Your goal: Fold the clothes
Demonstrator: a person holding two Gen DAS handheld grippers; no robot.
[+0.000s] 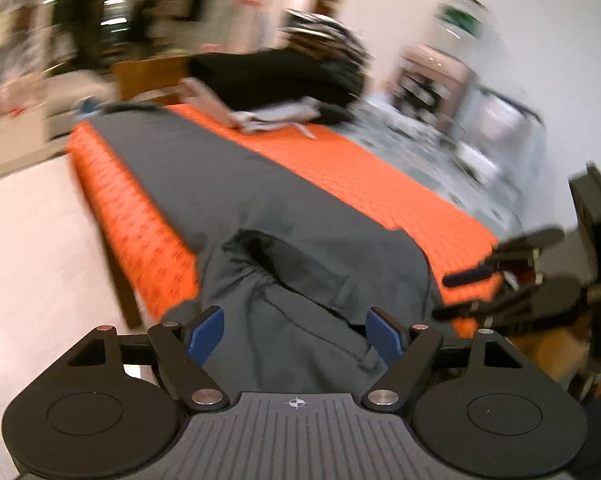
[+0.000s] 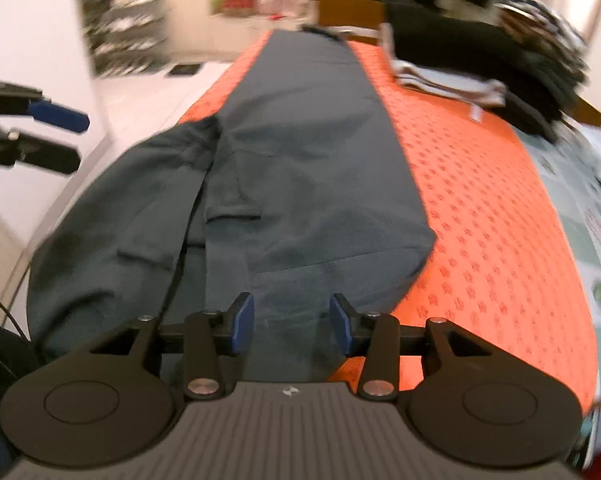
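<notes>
Closest to us is our left gripper (image 1: 294, 334), jaws apart, hovering right over the bunched waist end of the trousers (image 1: 236, 208). They run lengthwise away from both grippers along the orange cloth (image 1: 340, 168), one leg laid over the other, the waist spilling off the near edge. Our right gripper (image 2: 291, 330), jaws also apart and empty, sits over the same end, so neither's really nearer.

Motion blur smears my whole far end: the dark heap of piled clothes (image 2: 500, 60) is mush, and the shelving against the white wall (image 1: 432, 80) unreadable. My long dark grey trousers (image 2: 300, 160) vanish under both tongs.
</notes>
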